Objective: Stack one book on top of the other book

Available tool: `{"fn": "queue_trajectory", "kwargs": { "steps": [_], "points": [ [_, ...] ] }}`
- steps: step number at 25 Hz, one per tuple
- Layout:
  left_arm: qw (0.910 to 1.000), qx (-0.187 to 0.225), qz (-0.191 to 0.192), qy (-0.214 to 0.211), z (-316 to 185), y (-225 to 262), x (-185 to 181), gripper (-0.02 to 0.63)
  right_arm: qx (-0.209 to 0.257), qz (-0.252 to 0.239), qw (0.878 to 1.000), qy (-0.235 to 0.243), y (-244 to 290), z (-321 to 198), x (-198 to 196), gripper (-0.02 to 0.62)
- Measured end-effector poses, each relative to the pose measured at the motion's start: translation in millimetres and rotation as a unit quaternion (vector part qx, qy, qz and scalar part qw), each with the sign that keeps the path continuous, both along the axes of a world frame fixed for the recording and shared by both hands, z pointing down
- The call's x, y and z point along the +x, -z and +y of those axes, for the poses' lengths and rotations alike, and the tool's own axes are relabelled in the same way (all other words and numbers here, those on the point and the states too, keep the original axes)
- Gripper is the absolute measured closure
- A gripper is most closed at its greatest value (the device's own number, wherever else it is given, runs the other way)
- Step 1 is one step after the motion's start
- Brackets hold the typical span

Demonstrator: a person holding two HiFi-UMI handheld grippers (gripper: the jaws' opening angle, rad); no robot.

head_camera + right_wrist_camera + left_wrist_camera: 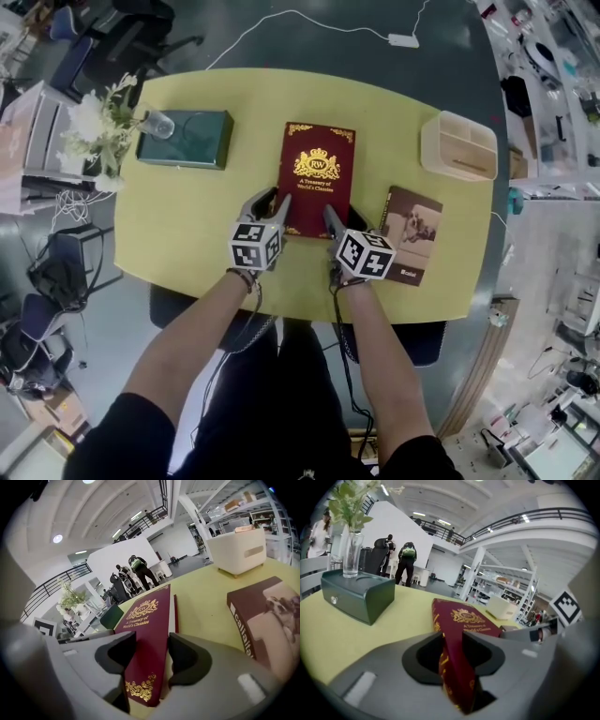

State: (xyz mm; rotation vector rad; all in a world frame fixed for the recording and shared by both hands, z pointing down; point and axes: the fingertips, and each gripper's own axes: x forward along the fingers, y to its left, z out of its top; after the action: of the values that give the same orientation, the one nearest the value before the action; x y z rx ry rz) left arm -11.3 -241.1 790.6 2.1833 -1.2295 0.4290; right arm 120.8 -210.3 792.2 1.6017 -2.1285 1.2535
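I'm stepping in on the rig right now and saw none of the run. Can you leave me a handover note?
Left gripper: looks closed on the red book at its near left corner, spine between the pads.
Right gripper: jaws straddle the near right corner, apparently not yet clamped.
Things: red book in the middle of the yellow table; brown book lies to its right, apart from it.
Done: nothing stacked.
Left: probably clamp the right side, lift the red book, set it on the brown book.
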Motion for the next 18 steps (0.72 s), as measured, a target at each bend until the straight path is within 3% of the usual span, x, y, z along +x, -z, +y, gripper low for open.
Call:
{"fn": "queue_trajectory", "kwargs": {
  "steps": [18],
  "points": [
    [1.0000,0.001,-0.008,0.002,102,19,-54,0.463,-0.003,-0.013,1.000,-0.015,16,108,-55,0.373]
  ]
}}
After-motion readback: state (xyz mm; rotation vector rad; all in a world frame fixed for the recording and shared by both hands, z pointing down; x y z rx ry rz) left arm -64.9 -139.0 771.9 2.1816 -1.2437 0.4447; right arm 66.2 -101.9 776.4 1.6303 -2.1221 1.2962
